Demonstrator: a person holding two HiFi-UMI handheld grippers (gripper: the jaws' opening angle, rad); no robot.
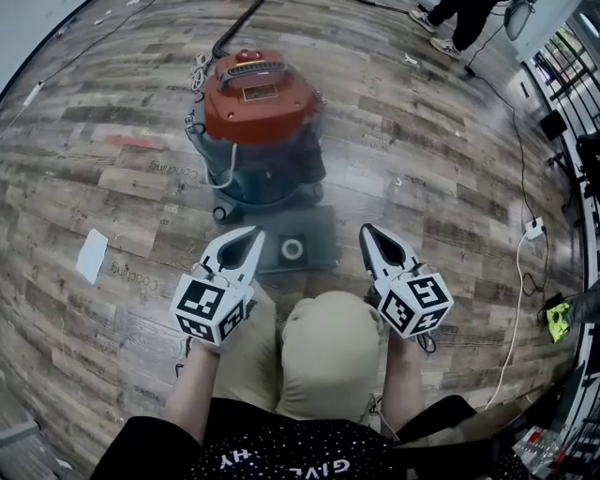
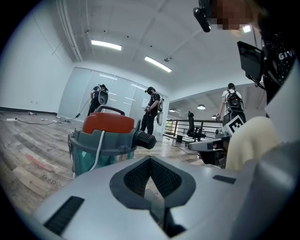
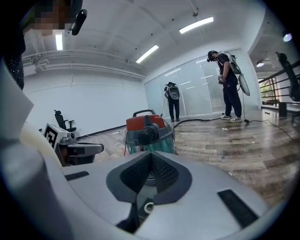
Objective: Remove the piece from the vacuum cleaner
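a: what is the floor like around the vacuum cleaner [image 1: 258,122]?

b: it is a wooden plank floor [image 1: 112,178], brown and grey, a little glossy. in the head view a white sheet of paper [image 1: 92,255] lies to the left of the vacuum cleaner. just in front of it, on the person's side, lies a dark square plate [image 1: 319,234] with a white ring [image 1: 292,248] on it.

a: and the room?

b: it is large and white, with long ceiling lamps [image 3: 196,25] and a glass wall [image 3: 197,84] behind the vacuum cleaner. two people [image 3: 228,79] stand there, well apart from it. a black hose [image 1: 239,23] runs away from its far side, and a white cable [image 1: 514,309] lies far to its right.

a: where is the piece?

b: the black ribbed piece [image 2: 146,139] sits in the side of the vacuum cleaner, under the orange lid, and points toward the grippers.

a: and the grippers?

b: the left gripper [image 1: 255,232] and the right gripper [image 1: 367,228] are both in front of the vacuum cleaner, near it but not touching. each one has its jaws pressed together, with nothing between them.
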